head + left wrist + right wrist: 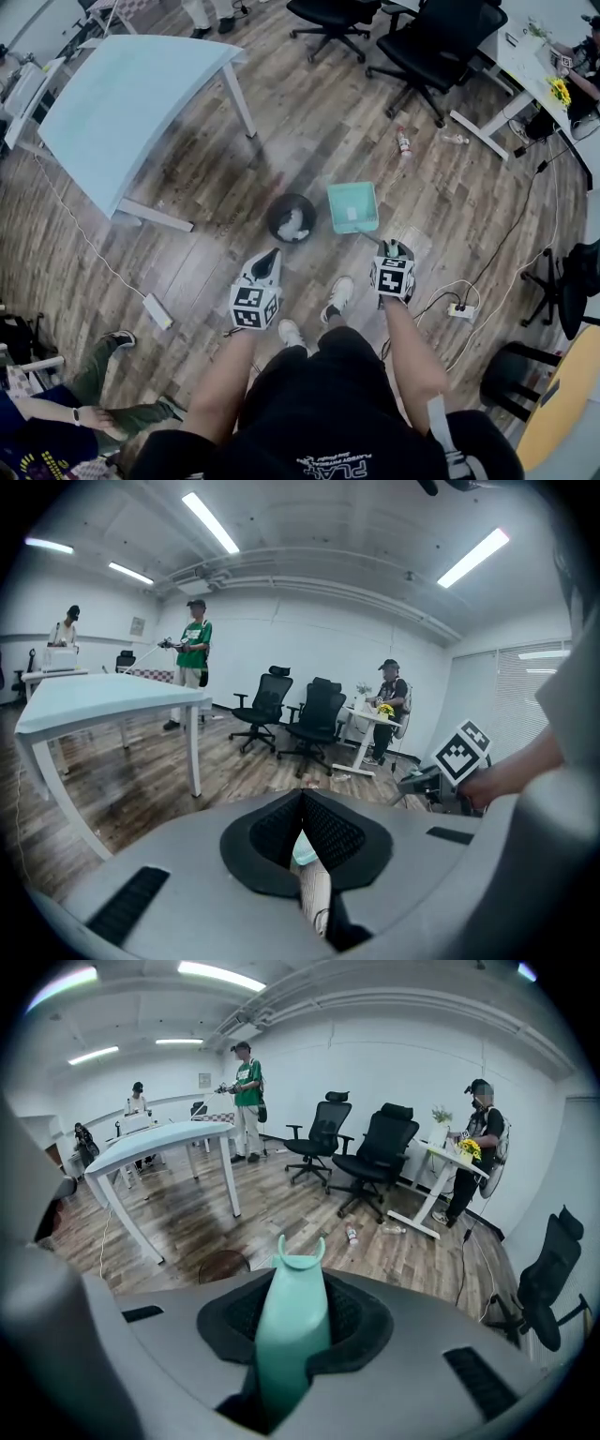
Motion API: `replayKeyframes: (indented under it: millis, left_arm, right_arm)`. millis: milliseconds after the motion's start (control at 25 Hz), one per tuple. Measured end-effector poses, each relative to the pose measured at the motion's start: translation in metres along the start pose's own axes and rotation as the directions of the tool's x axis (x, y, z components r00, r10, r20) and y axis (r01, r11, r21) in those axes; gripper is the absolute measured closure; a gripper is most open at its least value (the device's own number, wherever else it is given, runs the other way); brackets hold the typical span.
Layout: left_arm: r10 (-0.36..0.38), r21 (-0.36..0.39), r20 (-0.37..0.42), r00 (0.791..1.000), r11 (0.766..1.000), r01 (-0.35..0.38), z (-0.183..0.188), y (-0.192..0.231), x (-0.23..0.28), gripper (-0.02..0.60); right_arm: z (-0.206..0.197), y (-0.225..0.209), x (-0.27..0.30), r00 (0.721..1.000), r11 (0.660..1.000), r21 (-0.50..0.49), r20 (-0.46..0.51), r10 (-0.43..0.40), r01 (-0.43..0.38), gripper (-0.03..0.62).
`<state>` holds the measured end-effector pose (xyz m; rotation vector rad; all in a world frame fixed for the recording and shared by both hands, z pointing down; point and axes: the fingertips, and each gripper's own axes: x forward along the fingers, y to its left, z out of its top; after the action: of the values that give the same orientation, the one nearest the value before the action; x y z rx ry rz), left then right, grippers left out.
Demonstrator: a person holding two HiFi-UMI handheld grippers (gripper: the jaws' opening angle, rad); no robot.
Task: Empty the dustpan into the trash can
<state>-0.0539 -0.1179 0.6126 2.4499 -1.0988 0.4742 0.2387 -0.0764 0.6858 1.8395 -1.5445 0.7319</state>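
The teal dustpan (352, 206) lies on the wooden floor beside the round black trash can (291, 217), which has white scraps in it. My right gripper (394, 249) is shut on the dustpan's teal handle (292, 1309), which stands up between the jaws of the right gripper (291, 1288). In that view the trash can (223, 1265) shows dark on the floor ahead to the left. My left gripper (270, 256) hovers just short of the can. The left gripper (302, 834) is shut on a thin pale handle (313, 892) with a teal bit at its top; the rest of that thing is hidden.
A pale blue table (131, 94) stands at the far left, and black office chairs (431, 47) at the far right. A bottle (403, 142) lies on the floor beyond the dustpan. Power strips (157, 310) and cables run at both sides. A seated person's legs (112, 375) are at lower left.
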Motion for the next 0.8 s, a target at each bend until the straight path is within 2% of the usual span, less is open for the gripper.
replayKeyframes:
  millis: [320,520,800]
  left_arm:
    - [0.017,-0.016,-0.037,0.999,1.000,-0.018,-0.007,-0.002,0.021,0.561]
    - [0.035,-0.027,-0.056,0.998,0.999,-0.037,-0.006,-0.001,0.038,0.561]
    - [0.062,-0.045,-0.068,0.996,0.997,-0.065,-0.007,0.007,0.051,0.561]
  right_arm:
    - [-0.021,-0.014,0.050,0.995,0.999,0.044,-0.099,0.018,-0.013,0.494]
    - [-0.017,-0.022,0.086,0.994,0.999,0.051,-0.110,0.019,-0.014,0.494]
    - [-0.033,-0.014,0.114,0.977,0.998,0.058,-0.209,0.035,-0.024,0.494]
